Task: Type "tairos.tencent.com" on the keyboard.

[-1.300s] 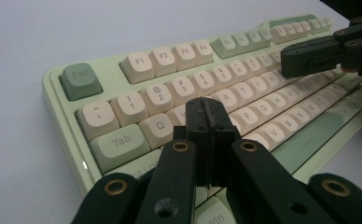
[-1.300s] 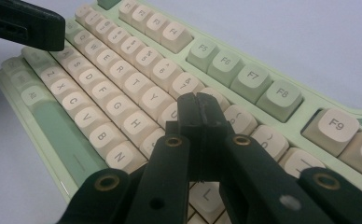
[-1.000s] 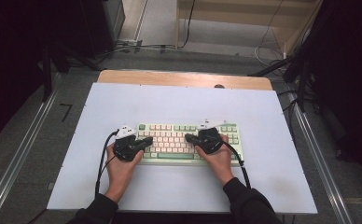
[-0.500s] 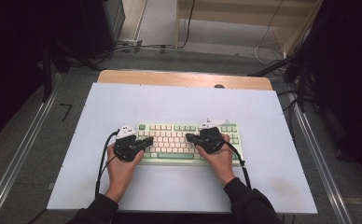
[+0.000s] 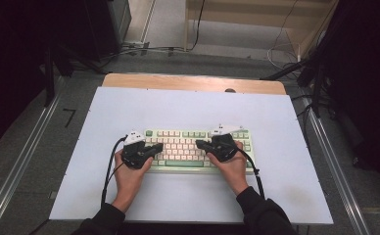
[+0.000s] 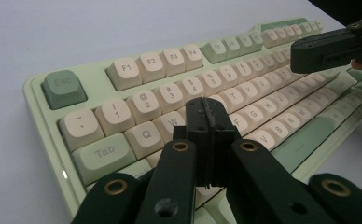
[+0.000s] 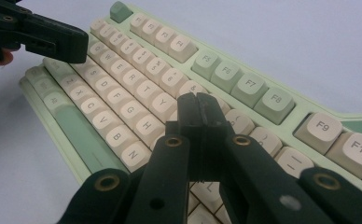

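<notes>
Green/cream keyboard sitting mid tabletop. L gripper hovering over W/E keys, fingers together, empty. R gripper hovering near Y/H keys, fingers together too.

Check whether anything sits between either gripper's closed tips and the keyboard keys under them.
Nothing visible does. The left gripper has its jaws shut just above the keys near W and E on the keyboard, and the right gripper is shut above the keys right of Y and H. Whether the tips touch the keys cannot be told.
</notes>
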A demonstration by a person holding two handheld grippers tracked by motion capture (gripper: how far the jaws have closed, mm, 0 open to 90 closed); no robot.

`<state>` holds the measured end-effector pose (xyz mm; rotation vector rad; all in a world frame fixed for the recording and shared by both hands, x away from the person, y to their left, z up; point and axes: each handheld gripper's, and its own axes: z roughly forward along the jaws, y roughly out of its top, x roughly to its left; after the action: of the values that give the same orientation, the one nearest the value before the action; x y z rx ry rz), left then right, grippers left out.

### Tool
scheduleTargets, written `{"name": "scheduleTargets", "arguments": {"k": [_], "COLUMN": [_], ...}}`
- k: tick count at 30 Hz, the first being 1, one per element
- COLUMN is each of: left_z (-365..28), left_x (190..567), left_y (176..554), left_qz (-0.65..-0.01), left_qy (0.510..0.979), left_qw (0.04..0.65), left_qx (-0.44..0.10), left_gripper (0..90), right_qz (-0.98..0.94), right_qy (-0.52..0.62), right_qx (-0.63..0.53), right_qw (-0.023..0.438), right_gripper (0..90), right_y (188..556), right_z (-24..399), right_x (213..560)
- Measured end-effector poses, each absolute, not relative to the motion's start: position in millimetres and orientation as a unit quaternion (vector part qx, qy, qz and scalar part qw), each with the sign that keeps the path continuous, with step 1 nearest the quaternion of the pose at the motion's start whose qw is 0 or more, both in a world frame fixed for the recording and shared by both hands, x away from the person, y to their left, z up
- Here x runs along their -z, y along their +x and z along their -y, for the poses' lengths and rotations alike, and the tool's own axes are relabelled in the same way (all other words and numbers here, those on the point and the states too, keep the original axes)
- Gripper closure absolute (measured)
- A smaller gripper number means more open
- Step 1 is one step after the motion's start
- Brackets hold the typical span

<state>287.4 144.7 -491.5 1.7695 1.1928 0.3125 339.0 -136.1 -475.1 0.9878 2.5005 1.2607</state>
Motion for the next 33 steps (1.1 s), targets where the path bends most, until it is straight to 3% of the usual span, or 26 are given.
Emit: {"name": "scheduleTargets", "arguments": {"k": [33], "left_z": [-119.2], "left_x": [488.2], "left_y": [308.5], "left_qz": [-0.469], "left_qy": [0.732], "left_qw": [0.481], "left_qx": [-0.115], "left_gripper": [90.0], "right_qz": [-0.833], "right_qy": [0.338], "right_qx": [-0.429], "right_qw": [0.09], "right_gripper": [88.2], "right_y": [336.0], "right_z": [144.0], "right_x": [472.2]}}
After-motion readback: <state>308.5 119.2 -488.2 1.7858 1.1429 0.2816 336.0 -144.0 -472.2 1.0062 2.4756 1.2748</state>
